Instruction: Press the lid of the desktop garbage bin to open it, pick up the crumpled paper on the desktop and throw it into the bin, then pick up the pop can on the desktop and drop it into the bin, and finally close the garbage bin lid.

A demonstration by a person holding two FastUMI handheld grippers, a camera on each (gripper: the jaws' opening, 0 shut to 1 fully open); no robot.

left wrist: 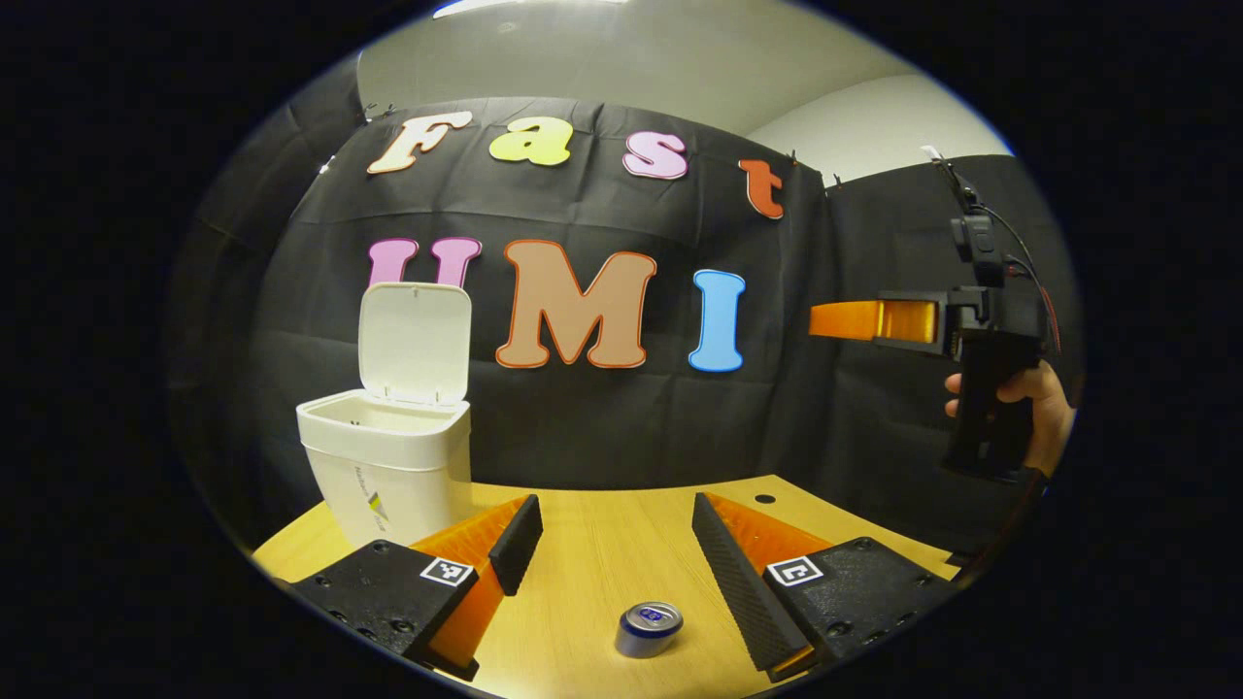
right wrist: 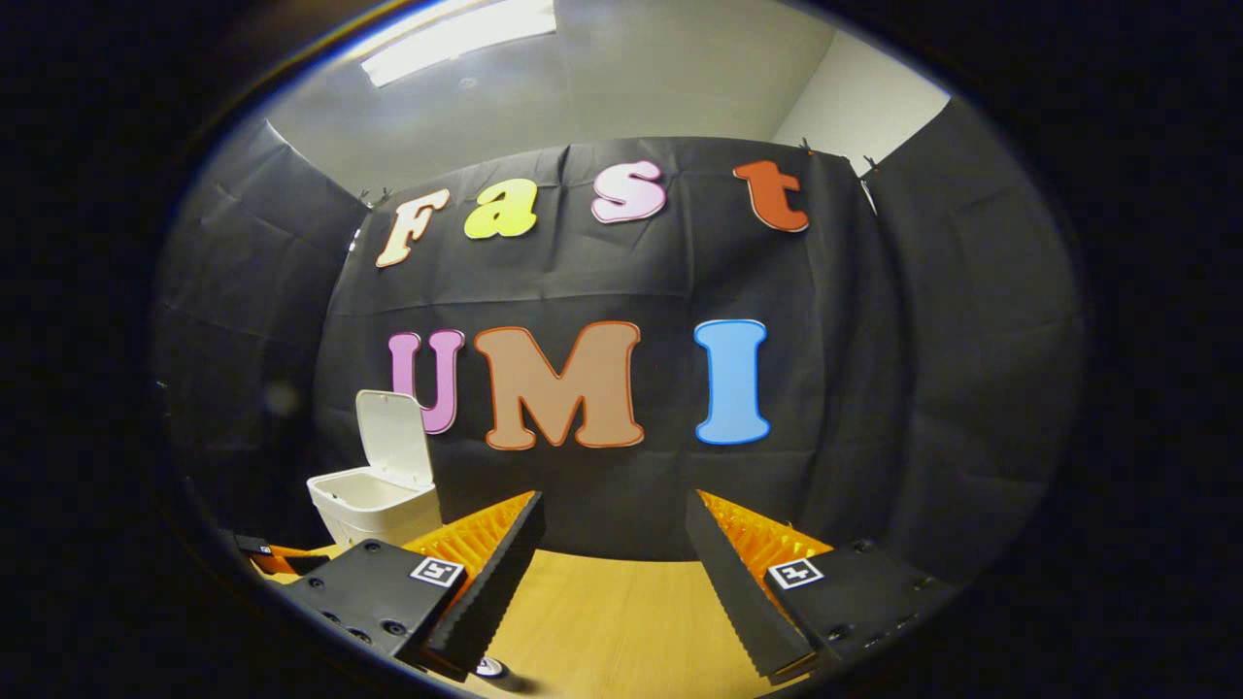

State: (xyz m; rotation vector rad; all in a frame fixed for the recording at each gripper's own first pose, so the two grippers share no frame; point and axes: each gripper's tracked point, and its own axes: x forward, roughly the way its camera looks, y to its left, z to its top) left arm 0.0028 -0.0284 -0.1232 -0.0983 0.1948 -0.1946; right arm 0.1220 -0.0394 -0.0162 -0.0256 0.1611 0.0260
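Note:
The white bin [left wrist: 386, 473] stands at the table's back left with its lid [left wrist: 415, 342] swung upright. The pop can [left wrist: 649, 629] stands on the wood, near my left gripper [left wrist: 612, 529], which is open above the table with nothing between its fingers. High at the right, a hand [left wrist: 1039, 408] holds my right gripper [left wrist: 845, 320] in the air, pointing left. In the right gripper view, my right gripper [right wrist: 614, 515] is open and empty. The bin [right wrist: 374, 505] is far off at the lower left, and the can's top [right wrist: 488, 667] peeks out under the left finger.
The wooden table [left wrist: 592, 573] has a small round hole [left wrist: 764, 498] near its back edge. Black cloth walls close the booth behind and to the right. Part of the other gripper [right wrist: 277, 558] sits low beside the bin in the right gripper view.

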